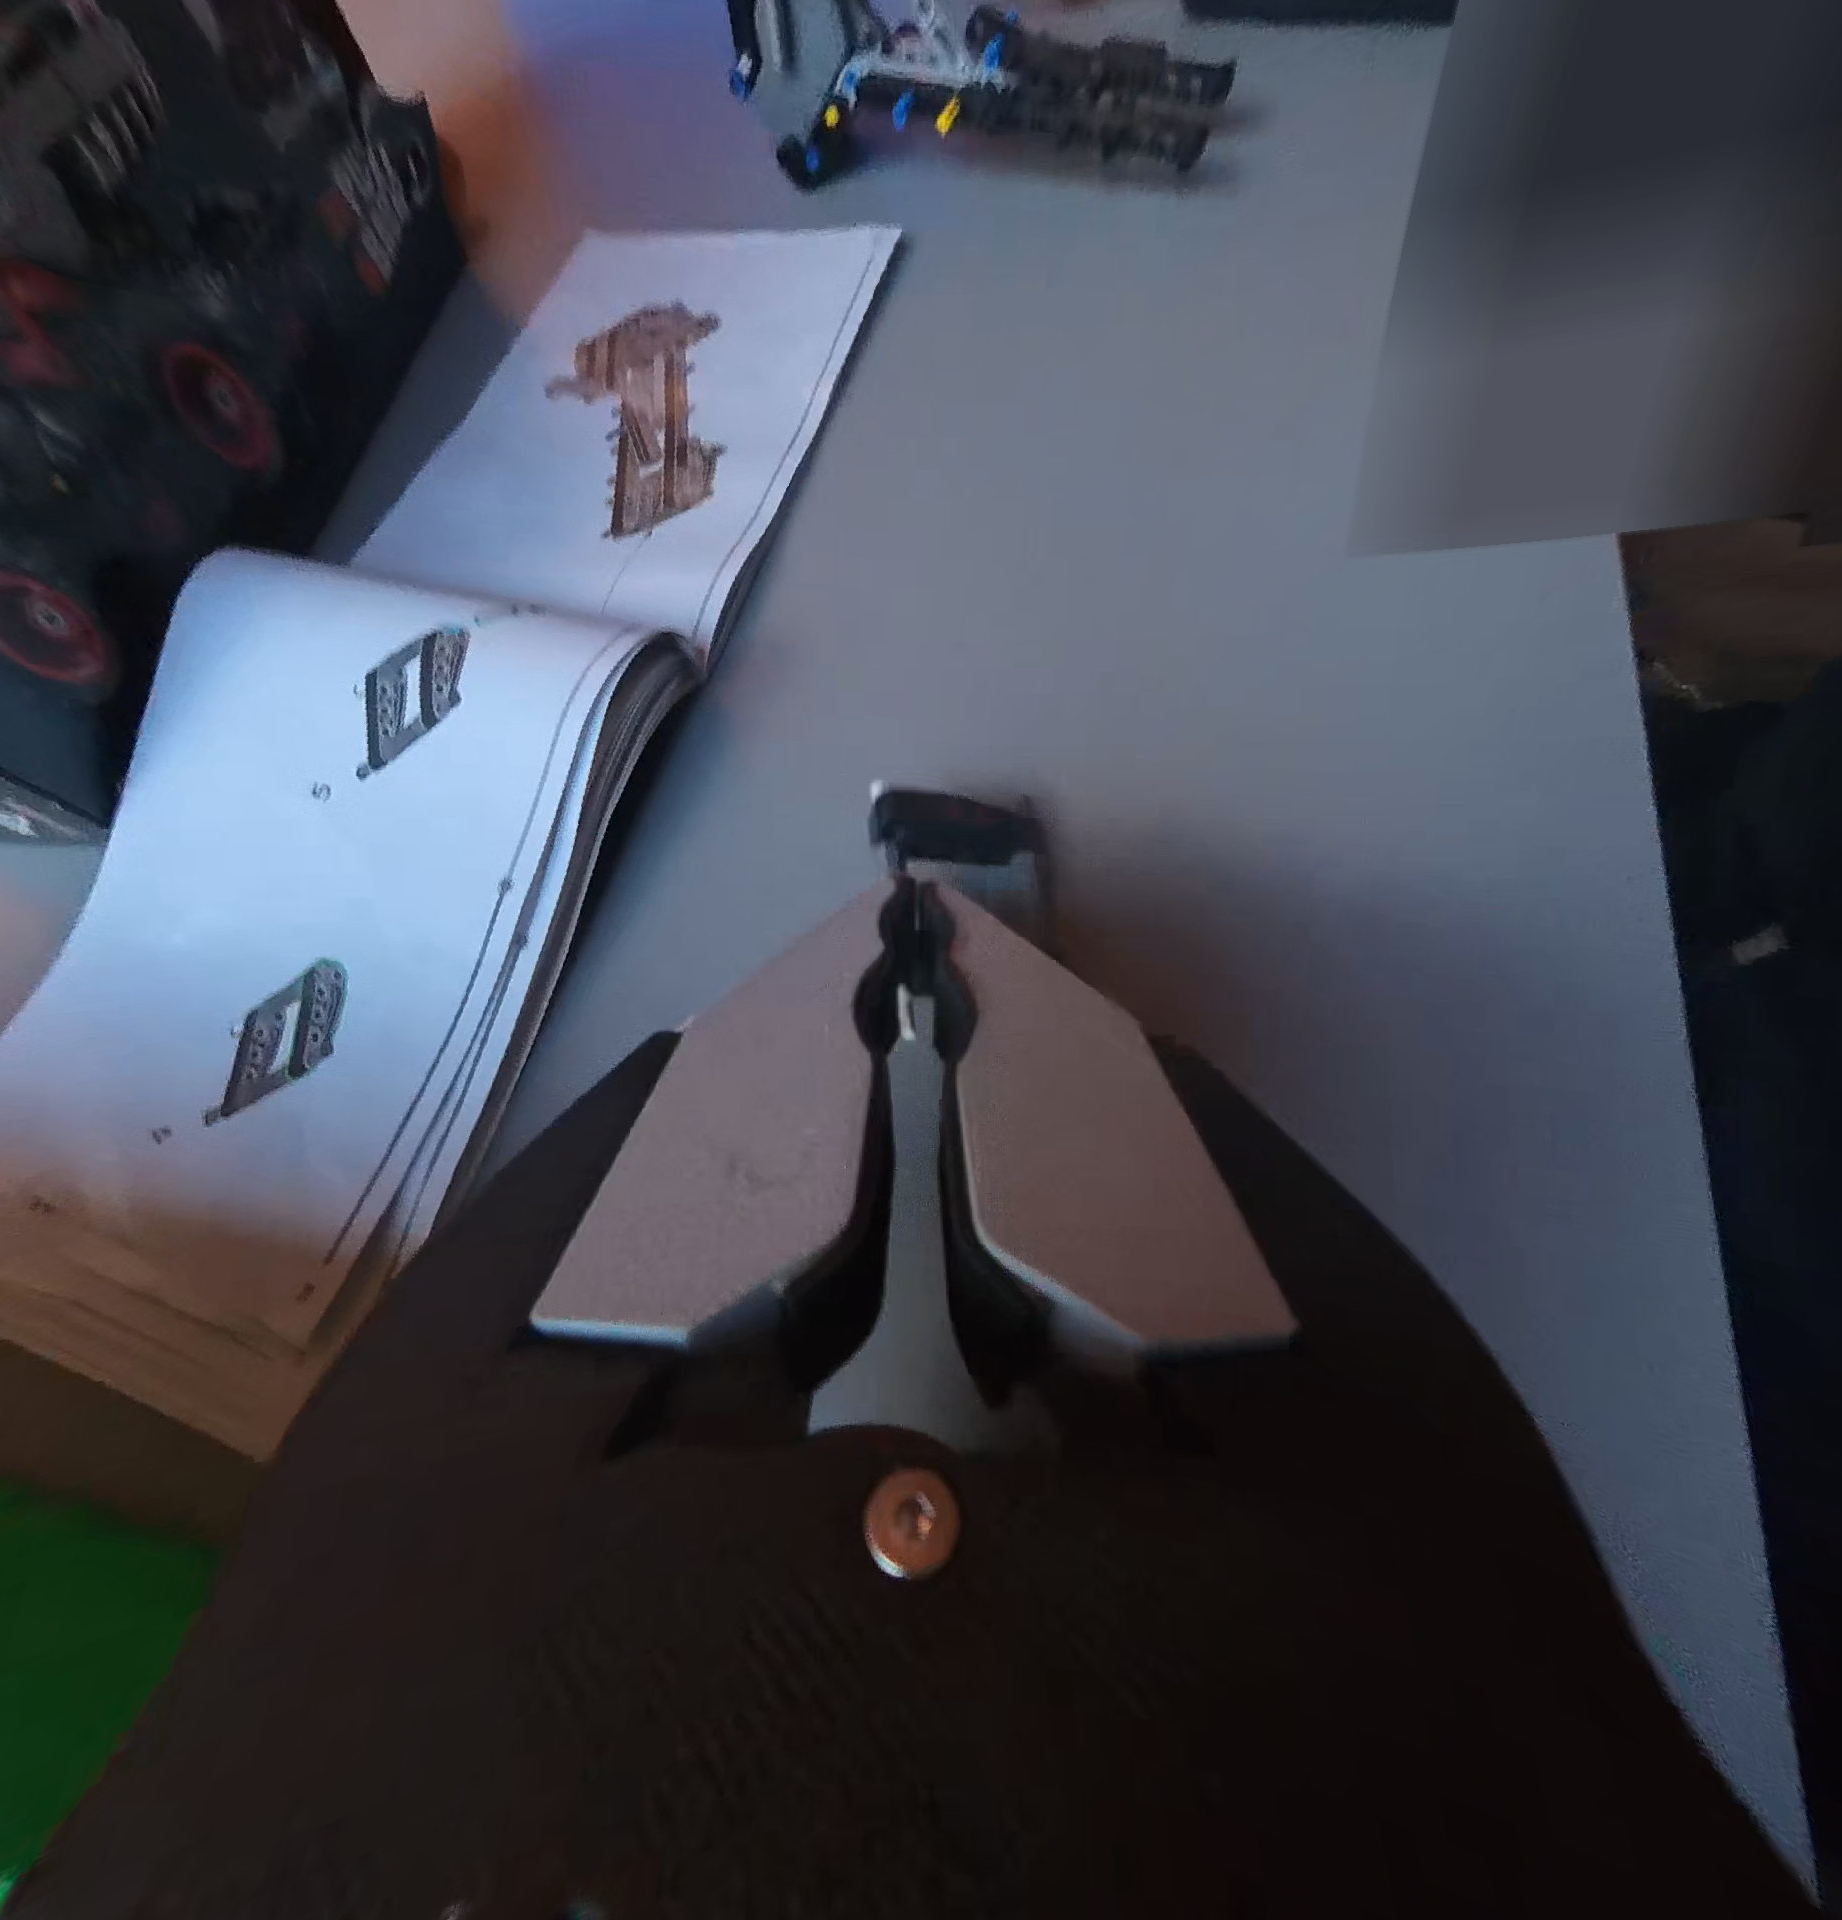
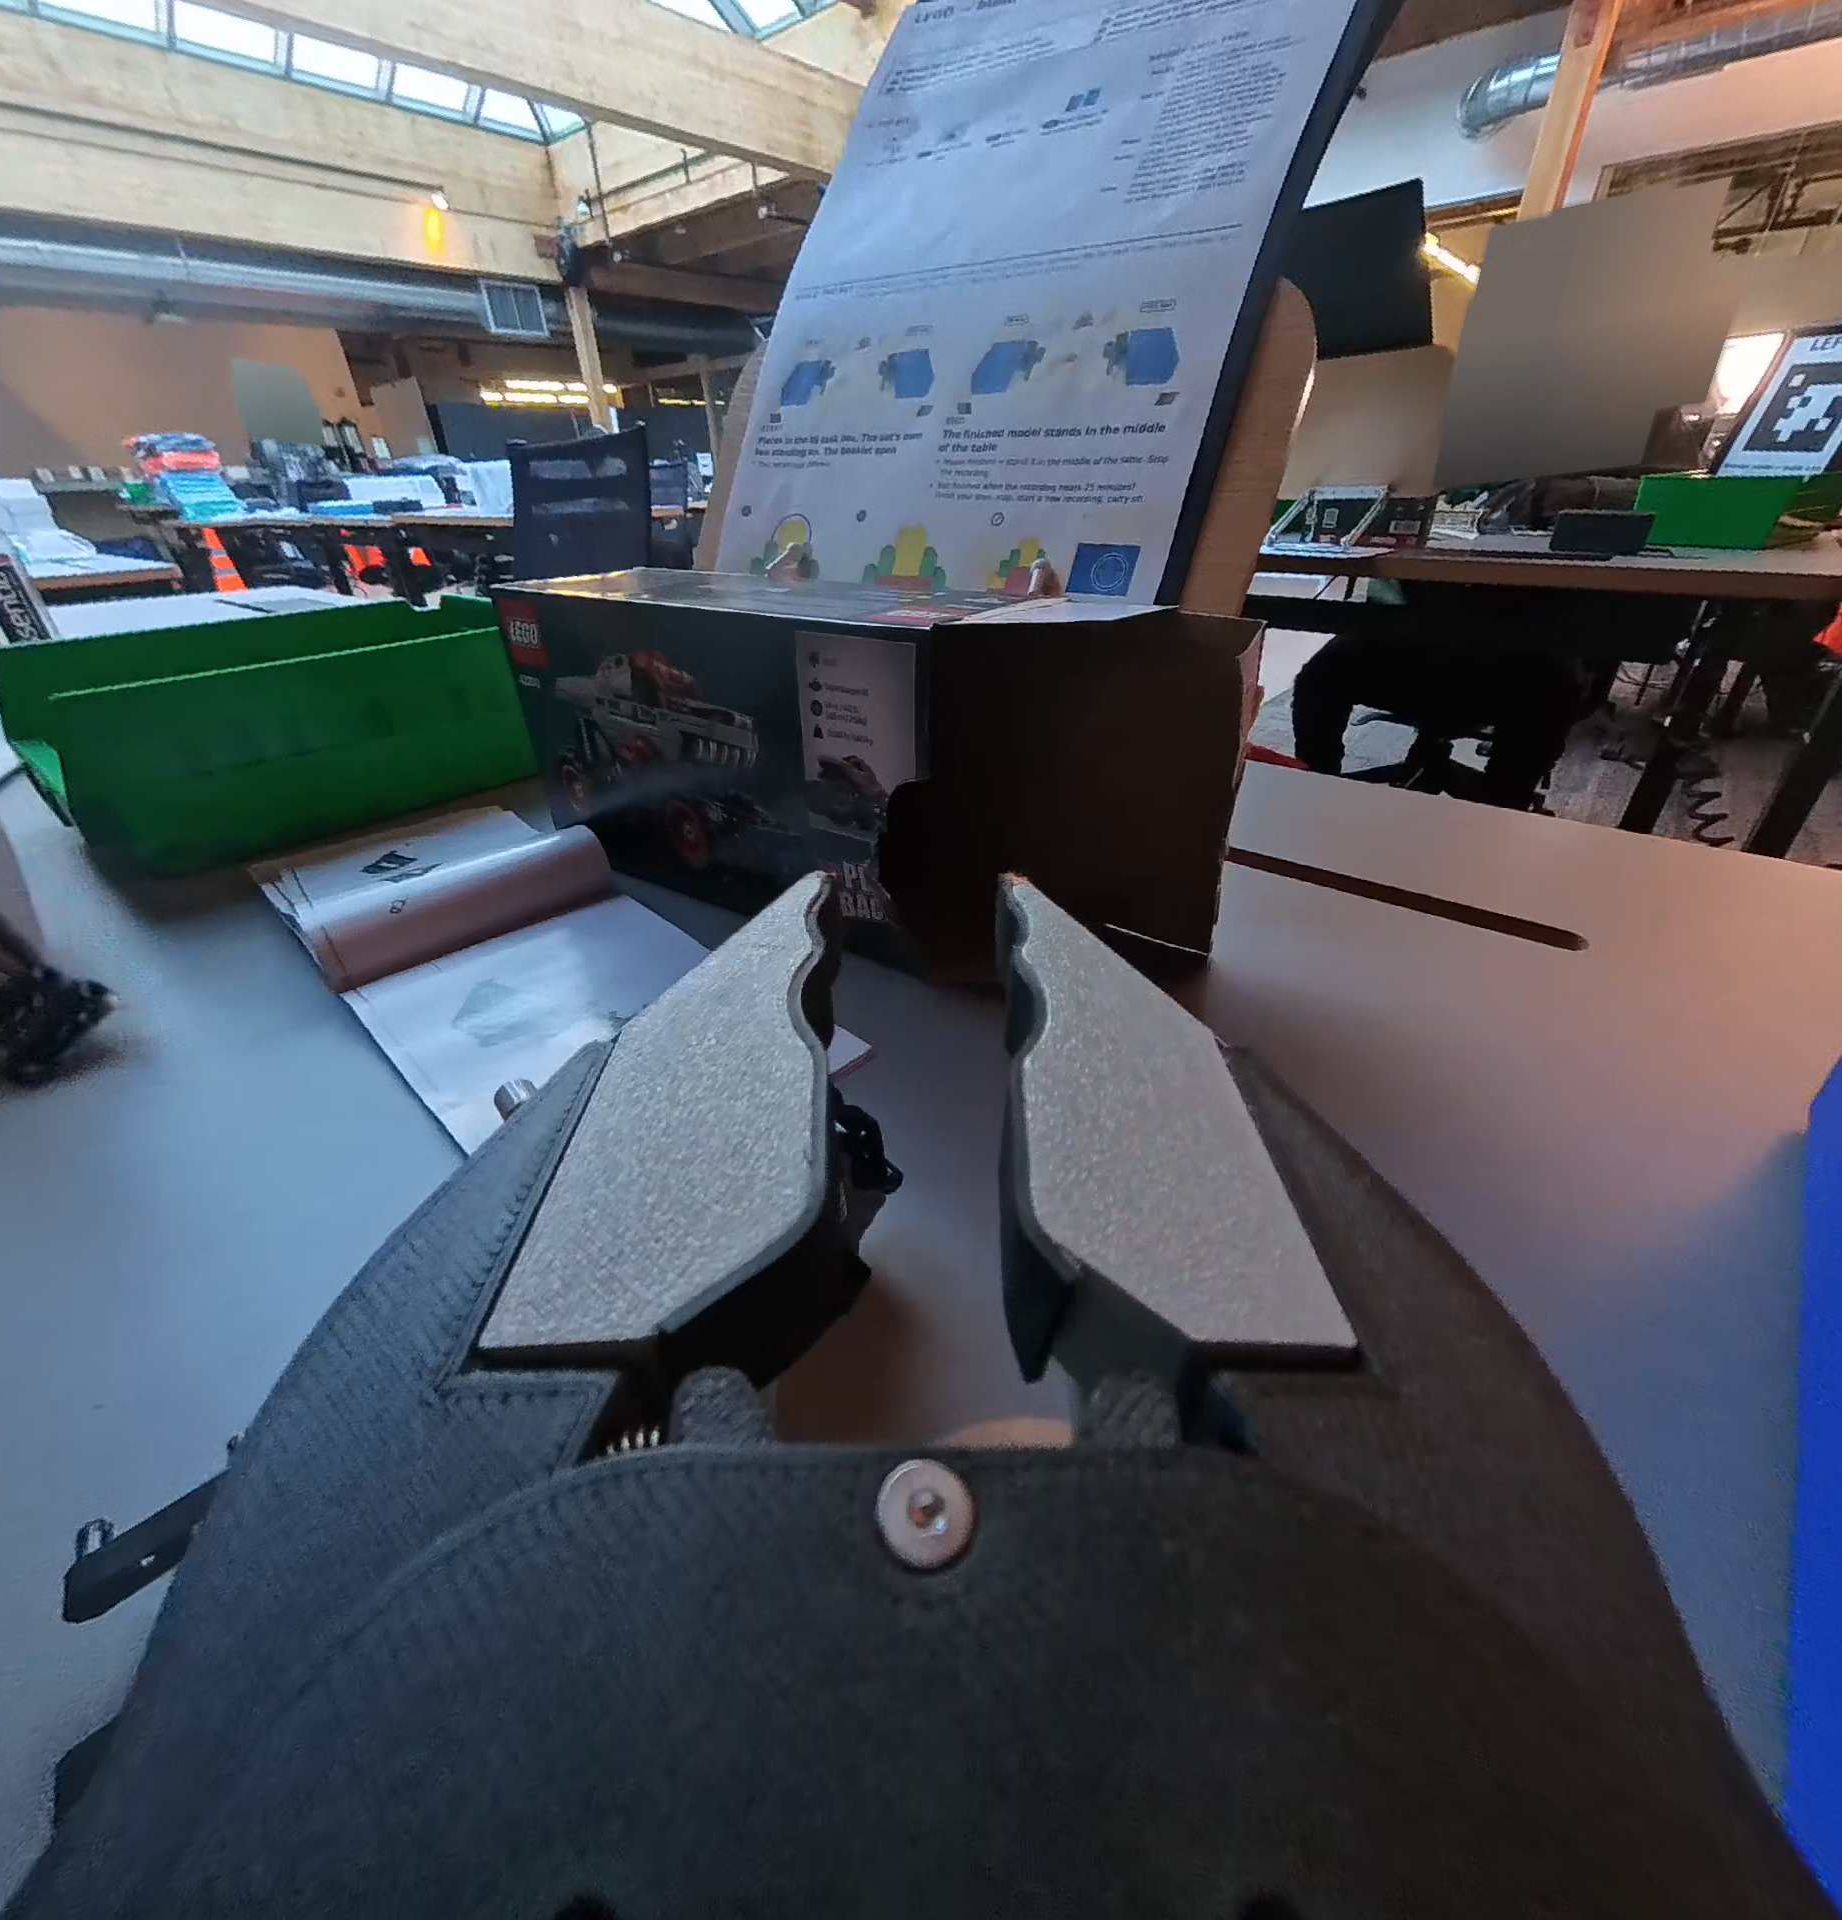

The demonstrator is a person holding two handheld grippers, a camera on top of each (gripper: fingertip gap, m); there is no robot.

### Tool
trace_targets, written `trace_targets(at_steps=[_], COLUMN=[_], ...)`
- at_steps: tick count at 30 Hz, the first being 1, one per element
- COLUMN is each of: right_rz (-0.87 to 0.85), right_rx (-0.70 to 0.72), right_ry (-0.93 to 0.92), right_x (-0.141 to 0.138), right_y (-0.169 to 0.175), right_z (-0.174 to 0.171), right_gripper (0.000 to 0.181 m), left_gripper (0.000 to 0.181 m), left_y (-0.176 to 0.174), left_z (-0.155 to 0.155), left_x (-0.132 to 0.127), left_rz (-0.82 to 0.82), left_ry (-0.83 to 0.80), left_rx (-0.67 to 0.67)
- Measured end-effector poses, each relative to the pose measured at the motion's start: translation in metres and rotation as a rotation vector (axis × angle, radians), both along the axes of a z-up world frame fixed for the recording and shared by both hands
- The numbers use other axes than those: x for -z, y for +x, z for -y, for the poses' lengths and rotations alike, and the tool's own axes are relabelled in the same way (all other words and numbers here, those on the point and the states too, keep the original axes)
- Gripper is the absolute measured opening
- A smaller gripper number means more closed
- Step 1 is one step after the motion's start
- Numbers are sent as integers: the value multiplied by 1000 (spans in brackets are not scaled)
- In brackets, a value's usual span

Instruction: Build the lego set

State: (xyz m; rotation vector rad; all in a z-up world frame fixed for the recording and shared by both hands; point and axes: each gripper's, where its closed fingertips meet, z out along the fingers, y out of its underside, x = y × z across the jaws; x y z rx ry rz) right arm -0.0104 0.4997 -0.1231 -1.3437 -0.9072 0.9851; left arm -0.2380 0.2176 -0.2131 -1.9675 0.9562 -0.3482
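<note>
In the left wrist view my left gripper (image 1: 912,914) is shut on the near edge of a small black and grey lego frame piece (image 1: 953,831), which sticks out past the fingertips above the grey table (image 1: 1208,644). The view is blurred. A partly built lego model (image 1: 979,94) lies at the far end of the table. In the right wrist view my right gripper (image 2: 917,914) is open with nothing between its pads. A small black lego part (image 2: 867,1143) lies on the table beside its left finger (image 2: 709,1122).
The open instruction booklet (image 1: 377,831) lies left of my left gripper and also shows in the right wrist view (image 2: 481,935). The black lego box (image 2: 730,727) stands ahead, with a green bin (image 2: 252,717) to its left. A printed sheet on a stand (image 2: 1000,312) rises behind the box.
</note>
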Motion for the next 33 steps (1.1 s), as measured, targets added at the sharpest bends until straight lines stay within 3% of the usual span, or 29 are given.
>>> trace_targets(at_steps=[4, 20, 33], right_rz=[-3, 20, 6], right_rx=[-13, -94, -109], right_ry=[-13, -31, -71], right_x=[0, 5, 8], right_y=[-2, -19, -20], right_z=[0, 11, 7], right_gripper=[26, 25, 26], left_gripper=[9, 9, 6], left_y=[-1, -8, -5], left_z=[-1, -8, -6], left_x=[9, 6, 11], left_rz=[-30, 2, 72], left_ry=[-42, -44, -167], left_rx=[-12, -24, 22])
